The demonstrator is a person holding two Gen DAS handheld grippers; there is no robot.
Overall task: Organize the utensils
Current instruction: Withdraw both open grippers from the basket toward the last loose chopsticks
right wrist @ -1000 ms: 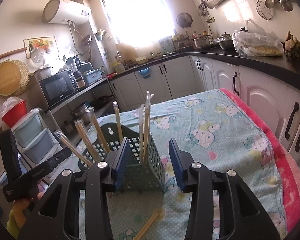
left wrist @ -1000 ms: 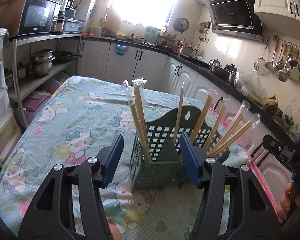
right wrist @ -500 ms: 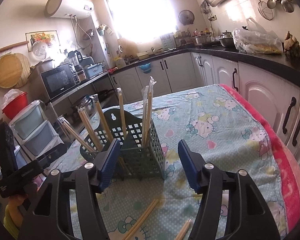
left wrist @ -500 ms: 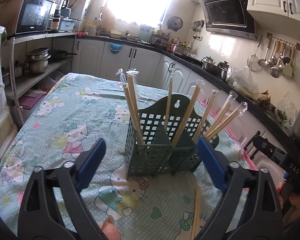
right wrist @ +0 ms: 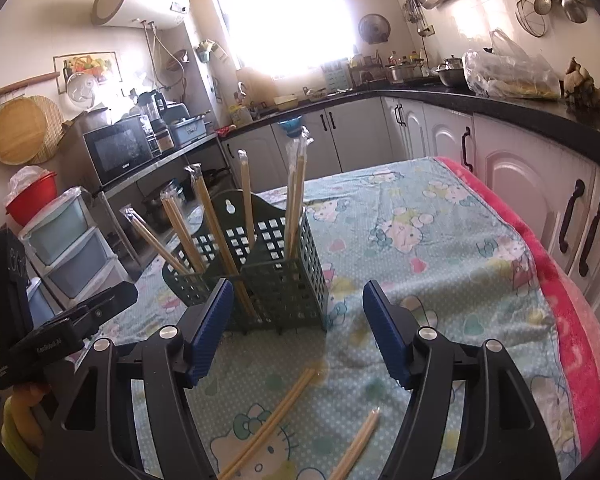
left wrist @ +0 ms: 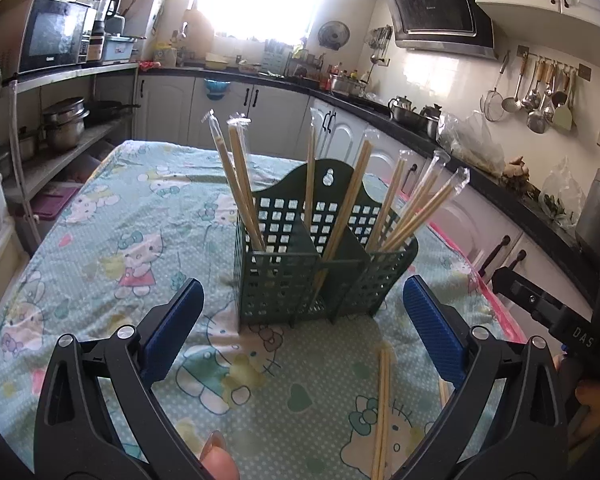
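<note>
A dark green perforated utensil holder (left wrist: 320,272) stands upright on the table and also shows in the right wrist view (right wrist: 276,276). Several wrapped chopstick pairs (left wrist: 240,184) stand in its compartments. Loose chopsticks (left wrist: 382,408) lie on the cloth in front of the holder; the right wrist view shows one pair (right wrist: 276,416) and another pair (right wrist: 358,444). My left gripper (left wrist: 302,332) is open and empty, a little short of the holder. My right gripper (right wrist: 298,332) is open and empty, just short of the holder and above the loose chopsticks.
The table carries a green cartoon-print cloth (left wrist: 112,240) with a pink edge (right wrist: 572,320) on the right. White cabinets (right wrist: 532,184) run close along that edge. A shelf rack with pots (left wrist: 60,128) and plastic drawers (right wrist: 72,248) stand to the left.
Both grippers have opened wide and drawn back from the holder. Loose chopsticks on the cloth in front of it have come into view.
</note>
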